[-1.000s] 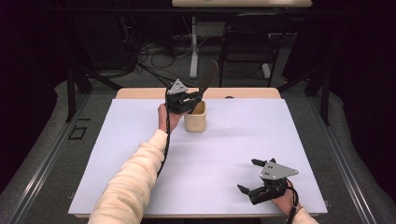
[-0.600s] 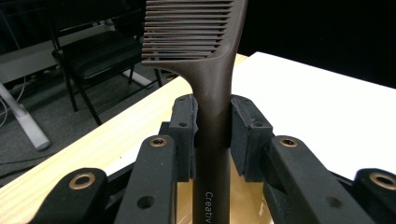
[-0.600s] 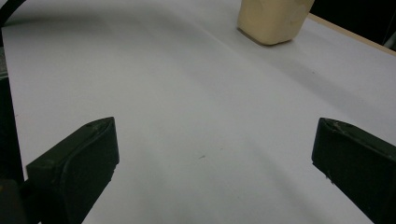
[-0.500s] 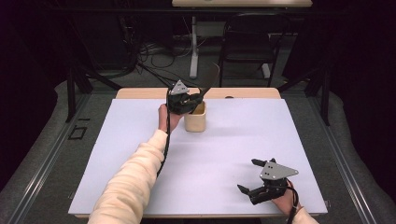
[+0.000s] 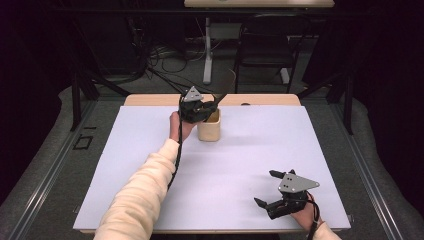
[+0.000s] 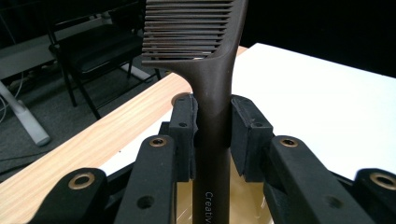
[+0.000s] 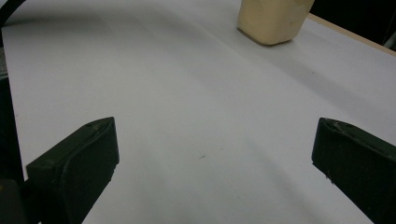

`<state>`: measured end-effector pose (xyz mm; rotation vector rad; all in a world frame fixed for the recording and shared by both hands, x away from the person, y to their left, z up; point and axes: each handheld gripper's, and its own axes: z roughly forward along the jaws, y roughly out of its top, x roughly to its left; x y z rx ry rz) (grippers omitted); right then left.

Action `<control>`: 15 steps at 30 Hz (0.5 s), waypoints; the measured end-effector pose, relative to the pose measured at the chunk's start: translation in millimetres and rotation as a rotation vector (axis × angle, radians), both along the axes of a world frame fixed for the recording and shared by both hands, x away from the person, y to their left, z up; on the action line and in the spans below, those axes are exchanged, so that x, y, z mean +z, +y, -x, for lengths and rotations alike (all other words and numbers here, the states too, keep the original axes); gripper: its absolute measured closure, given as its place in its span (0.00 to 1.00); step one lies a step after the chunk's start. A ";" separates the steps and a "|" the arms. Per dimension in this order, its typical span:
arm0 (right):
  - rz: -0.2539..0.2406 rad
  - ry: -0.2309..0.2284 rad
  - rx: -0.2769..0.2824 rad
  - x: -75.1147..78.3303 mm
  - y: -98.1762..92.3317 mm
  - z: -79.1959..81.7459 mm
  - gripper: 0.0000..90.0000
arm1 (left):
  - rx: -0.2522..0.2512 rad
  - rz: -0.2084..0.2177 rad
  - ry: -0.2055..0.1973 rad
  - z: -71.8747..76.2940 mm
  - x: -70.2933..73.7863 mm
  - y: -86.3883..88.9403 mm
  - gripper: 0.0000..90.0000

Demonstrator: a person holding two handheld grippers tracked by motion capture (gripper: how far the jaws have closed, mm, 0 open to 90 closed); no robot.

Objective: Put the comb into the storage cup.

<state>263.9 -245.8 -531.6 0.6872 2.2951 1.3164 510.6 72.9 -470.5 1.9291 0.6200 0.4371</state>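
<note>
My left gripper clamps its jaws on the dark comb, directly above the beige cup at the far bench. My right gripper rests near right, jaws wide apart.

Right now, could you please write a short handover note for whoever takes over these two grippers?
Left gripper: shut on the handle of the dark comb, teeth end up, held over the beige cup at the far side of the white table.
Right gripper: open, holding nothing, near the table's front right corner.
Done: comb is gripped, its lower end at the cup's mouth.
Left: probably seat or lift the comb; which one cannot be told. How deep it sits is hidden.
</note>
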 end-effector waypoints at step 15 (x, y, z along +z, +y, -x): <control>0.000 0.001 0.000 -0.1 0.2 -0.1 0.00 | 0.007 -0.052 0.030 1.4 -5.6 -1.2 0.68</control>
